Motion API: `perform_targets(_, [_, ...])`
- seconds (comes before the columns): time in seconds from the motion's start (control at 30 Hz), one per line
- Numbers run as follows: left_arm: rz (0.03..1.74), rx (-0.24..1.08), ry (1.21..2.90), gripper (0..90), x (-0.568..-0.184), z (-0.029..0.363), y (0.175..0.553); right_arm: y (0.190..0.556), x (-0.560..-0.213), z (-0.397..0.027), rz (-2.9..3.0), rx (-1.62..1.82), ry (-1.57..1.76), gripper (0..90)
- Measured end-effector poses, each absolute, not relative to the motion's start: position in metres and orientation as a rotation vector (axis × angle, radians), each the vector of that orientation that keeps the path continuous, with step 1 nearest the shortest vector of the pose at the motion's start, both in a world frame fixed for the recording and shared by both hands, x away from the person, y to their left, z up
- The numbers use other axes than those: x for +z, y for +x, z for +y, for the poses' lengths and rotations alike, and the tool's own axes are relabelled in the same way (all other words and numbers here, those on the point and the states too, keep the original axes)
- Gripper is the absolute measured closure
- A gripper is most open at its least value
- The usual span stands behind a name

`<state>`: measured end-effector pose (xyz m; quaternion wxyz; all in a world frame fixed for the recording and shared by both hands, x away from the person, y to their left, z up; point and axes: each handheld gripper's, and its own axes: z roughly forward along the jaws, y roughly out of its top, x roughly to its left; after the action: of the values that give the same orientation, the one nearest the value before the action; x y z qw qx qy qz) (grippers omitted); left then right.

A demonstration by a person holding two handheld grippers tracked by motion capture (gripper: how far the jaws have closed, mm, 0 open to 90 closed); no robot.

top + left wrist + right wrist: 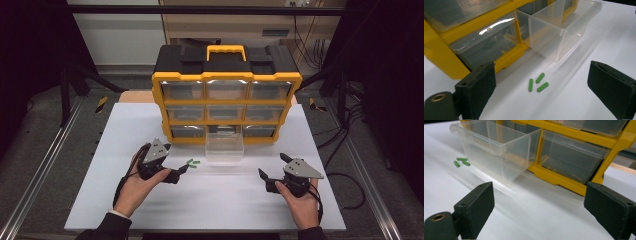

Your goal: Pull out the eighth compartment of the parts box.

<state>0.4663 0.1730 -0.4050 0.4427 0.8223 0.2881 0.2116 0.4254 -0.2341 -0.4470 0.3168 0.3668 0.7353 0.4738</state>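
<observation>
On the white table [150, 210], a clear drawer [224, 148] is pulled out to receive three green plugs [537, 82] beside it, both the left gripper [183, 170] and right gripper [262, 175] spread, empty.

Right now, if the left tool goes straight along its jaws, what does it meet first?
Probably the three green plugs lying on the white table, in line between the open left tool's jaws; the pulled-out clear drawer sits beyond. Depth is uncertain.

Both hands entered from the bottom edge, the left tongs [183, 170] at lower centre-left and the right tongs [272, 167] at lower right, each with jaws spread wide.
</observation>
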Motion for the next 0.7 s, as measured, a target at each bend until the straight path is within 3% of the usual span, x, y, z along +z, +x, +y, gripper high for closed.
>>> perform_targets(0.7, [0.801, 0.474, 2.167, 6.4, -0.410, 0.169, 0.482, 0.416, -0.455, -0.230, 1.933, 1.259, 0.951, 10.2])
